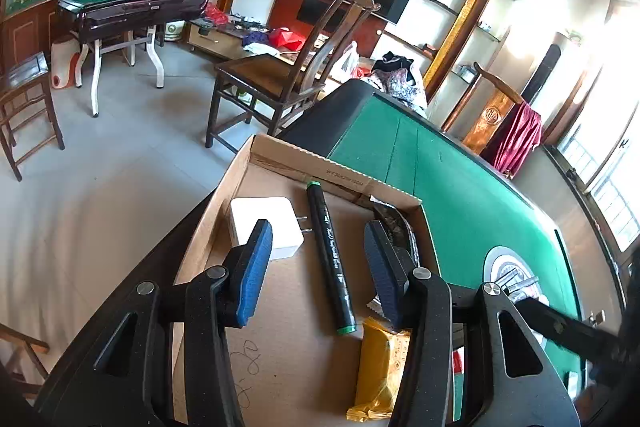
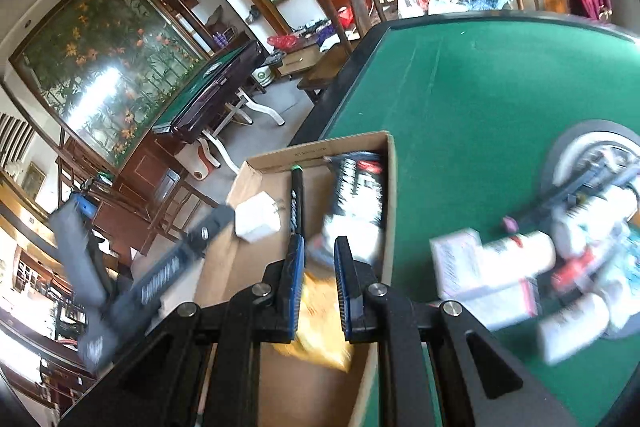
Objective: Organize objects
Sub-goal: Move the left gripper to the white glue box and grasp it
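Left hand-held gripper (image 1: 318, 267) hangs wide and empty over the marker (image 1: 330, 259) in the cardboard box (image 1: 280, 157). Right hand-held gripper (image 2: 319, 281) is narrow, holding nothing. Risk: closing askew rolls the marker against the charger (image 1: 264, 227)

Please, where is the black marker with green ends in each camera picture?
Left wrist: the marker lies in the box, center, between the open tongs, right of the white charger.
Right wrist: the marker is small, above the left pad, upper box.
Shared landmark: the charger, just left of it in both.

Box floor (image 1: 280, 339) bare near left wall; charger (image 1: 264, 227), marker (image 1: 330, 259), yellow packet (image 1: 380, 367) crowd rest.
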### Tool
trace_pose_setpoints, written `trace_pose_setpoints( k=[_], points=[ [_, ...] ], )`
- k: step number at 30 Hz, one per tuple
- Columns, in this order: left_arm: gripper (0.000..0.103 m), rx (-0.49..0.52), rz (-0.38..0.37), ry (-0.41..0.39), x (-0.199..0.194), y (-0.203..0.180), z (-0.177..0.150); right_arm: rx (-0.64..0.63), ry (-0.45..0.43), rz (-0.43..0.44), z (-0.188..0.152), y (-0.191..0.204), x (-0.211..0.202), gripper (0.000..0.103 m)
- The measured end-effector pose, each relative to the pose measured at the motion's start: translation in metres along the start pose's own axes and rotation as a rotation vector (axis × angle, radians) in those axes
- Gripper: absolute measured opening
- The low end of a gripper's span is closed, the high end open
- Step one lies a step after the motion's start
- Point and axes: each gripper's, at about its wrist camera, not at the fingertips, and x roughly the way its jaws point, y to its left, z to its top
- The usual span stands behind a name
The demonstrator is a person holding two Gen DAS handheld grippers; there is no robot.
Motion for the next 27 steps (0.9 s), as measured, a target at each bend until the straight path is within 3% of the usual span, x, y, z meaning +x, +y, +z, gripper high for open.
trace_pose_setpoints(
  k=[4, 9, 13, 18, 20, 24, 27],
  points=[
    [0.048, 0.048, -0.006, -0.007, 0.0, -0.013, -0.004, 0.029, -0.03, -0.032, -0.024, -0.038, -0.04, 0.015],
    [0.048, 0.158, -0.064, -0.015, -0.005, -0.038, -0.011, 0.104, -0.062, -0.091, -0.048, -0.093, -0.072, 0.015],
    [0.054, 0.348, -0.218, 0.09, -0.003, -0.081, -0.029, 0.199, -0.097, -0.088, -0.065, -0.145, -0.085, 0.016],
    [0.054, 0.559, -0.25, 0.17, -0.001, -0.132, -0.058, 0.227, -0.15, -0.04, -0.062, -0.166, -0.105, 0.016],
    [0.055, 0.661, -0.23, 0.222, 0.006, -0.151, -0.073, 0.213, -0.162, -0.054, -0.061, -0.165, -0.11, 0.016],
    [0.055, 0.857, -0.122, 0.306, 0.027, -0.175, -0.099, 0.216, -0.173, -0.01, -0.059, -0.165, -0.115, 0.016],
    [0.057, 0.978, -0.024, 0.303, 0.037, -0.183, -0.11, 0.226, -0.175, 0.018, -0.057, -0.165, -0.116, 0.016]
  ],
)
